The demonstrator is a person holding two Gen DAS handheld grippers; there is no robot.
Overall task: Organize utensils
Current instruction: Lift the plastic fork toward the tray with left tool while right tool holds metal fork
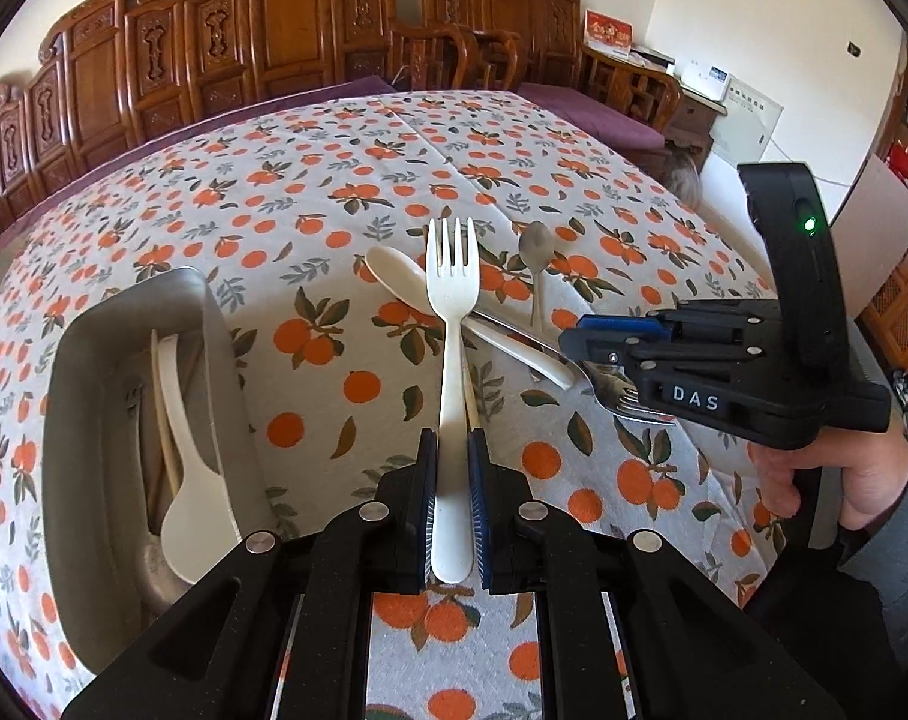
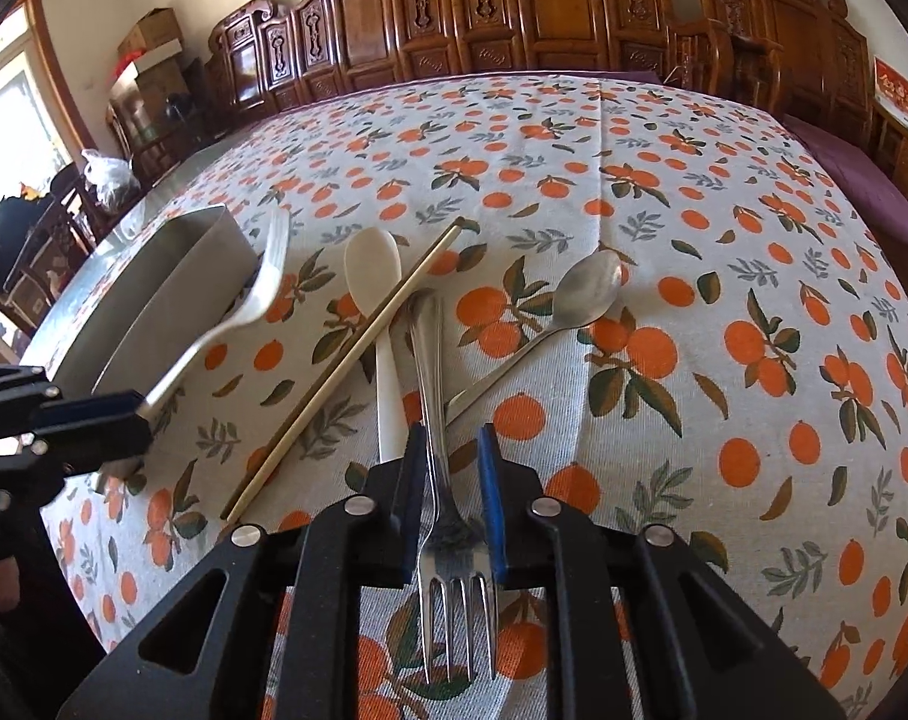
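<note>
**A:** What lies on the orange-print tablecloth point(image 2: 724, 228)?

**B:** A white spoon point(image 2: 375, 276), a chopstick point(image 2: 358, 354) slanting across its handle, and a steel spoon point(image 2: 586, 294) to the right. A grey tray point(image 1: 82, 396) at the left holds another white spoon point(image 1: 190, 498) and some sticks, partly hidden by its wall.

**A:** And the tongs?

**B:** The left gripper point(image 1: 452, 516) clamps a white fork point(image 1: 452, 324) by its handle, lifted off the cloth beside the tray. The right gripper point(image 2: 451, 492) straddles a steel fork point(image 2: 448, 540), tines towards the camera; whether its pads press is unclear.

**A:** Behind?

**B:** Carved wooden chairs point(image 1: 286, 36).
</note>
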